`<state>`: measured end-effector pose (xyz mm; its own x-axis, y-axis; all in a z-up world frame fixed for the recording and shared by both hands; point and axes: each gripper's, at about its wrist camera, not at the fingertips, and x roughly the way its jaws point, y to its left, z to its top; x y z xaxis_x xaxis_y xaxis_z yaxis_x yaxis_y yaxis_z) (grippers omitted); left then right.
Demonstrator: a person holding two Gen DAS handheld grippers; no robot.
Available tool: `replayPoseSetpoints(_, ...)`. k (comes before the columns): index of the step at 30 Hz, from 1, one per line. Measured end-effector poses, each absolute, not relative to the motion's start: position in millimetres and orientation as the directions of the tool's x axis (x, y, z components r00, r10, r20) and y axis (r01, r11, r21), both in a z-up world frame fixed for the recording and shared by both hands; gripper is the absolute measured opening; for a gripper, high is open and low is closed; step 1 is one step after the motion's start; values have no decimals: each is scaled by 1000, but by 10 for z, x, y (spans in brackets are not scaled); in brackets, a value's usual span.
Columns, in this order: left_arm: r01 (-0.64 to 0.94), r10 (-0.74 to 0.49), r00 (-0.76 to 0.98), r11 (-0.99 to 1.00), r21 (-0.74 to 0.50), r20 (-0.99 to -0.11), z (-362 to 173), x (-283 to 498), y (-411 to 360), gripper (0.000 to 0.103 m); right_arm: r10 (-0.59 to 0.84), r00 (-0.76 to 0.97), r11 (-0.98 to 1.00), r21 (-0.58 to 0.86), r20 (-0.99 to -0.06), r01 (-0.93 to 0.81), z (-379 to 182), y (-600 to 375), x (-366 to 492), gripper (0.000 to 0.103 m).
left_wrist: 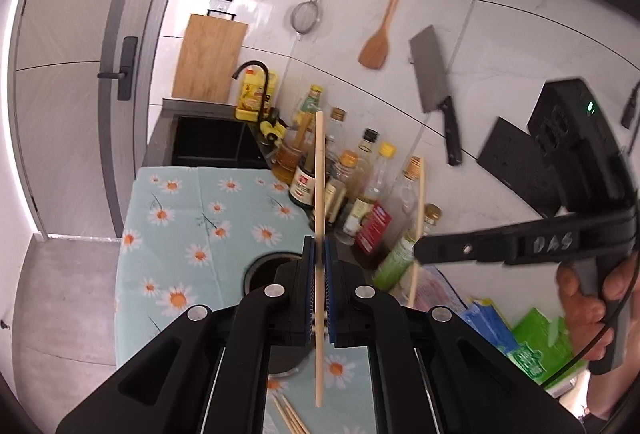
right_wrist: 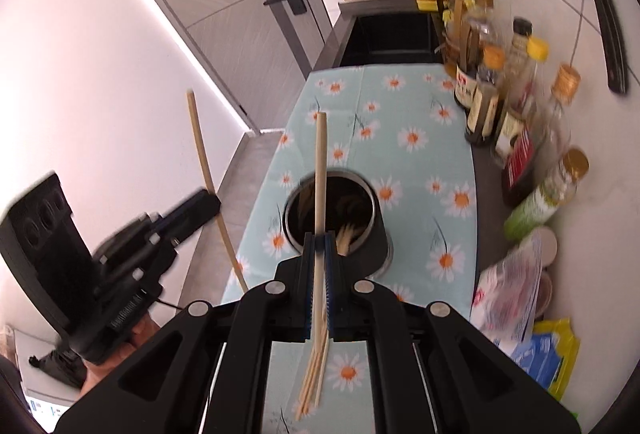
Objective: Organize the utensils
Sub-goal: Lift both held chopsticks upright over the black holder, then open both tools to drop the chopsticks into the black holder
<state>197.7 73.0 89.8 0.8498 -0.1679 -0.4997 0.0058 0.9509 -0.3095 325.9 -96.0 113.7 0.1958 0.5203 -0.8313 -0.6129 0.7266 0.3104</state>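
Note:
My left gripper (left_wrist: 319, 258) is shut on a wooden chopstick (left_wrist: 319, 170), held upright above the dark utensil holder (left_wrist: 260, 270). My right gripper (right_wrist: 319, 246) is shut on another chopstick (right_wrist: 320, 170), held upright over the holder (right_wrist: 372, 234), which has several chopsticks inside. Loose chopsticks (right_wrist: 314, 370) lie on the daisy-print cloth (right_wrist: 400, 138) below my right gripper; they also show in the left wrist view (left_wrist: 290, 414). The right gripper (left_wrist: 420, 254) and its chopstick (left_wrist: 418, 218) appear in the left wrist view. The left gripper (right_wrist: 210, 200) and its chopstick (right_wrist: 208, 174) appear in the right wrist view.
Several oil and sauce bottles (right_wrist: 500, 98) stand along the tiled wall on the right. A black sink (right_wrist: 388, 38) with a tap lies beyond the cloth. A cleaver (left_wrist: 436, 90), wooden spatula (left_wrist: 378, 42) and strainer (left_wrist: 306, 16) hang on the wall. Plastic packets (right_wrist: 532, 318) lie at the near right.

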Motion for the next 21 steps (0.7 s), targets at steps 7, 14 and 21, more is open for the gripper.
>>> replayPoseSetpoints(7, 45, -183, 904, 939, -340, -387, 924, 2083, 910, 4, 535, 240, 722, 291, -810, -628, 1378, -685, 3513, 6)
replayPoseSetpoints(14, 88, -183, 948, 937, -339, -259, 944, 2164, 997, 4, 518, 319, 742, 231, -794, -629, 1471, -521, 3686, 6)
replayPoseSetpoints(21, 65, -157, 946, 949, -308, -284, 733, 2338, 1015, 4, 506, 313, 750, 230, -804, -620, 1294, -439, 3831, 6)
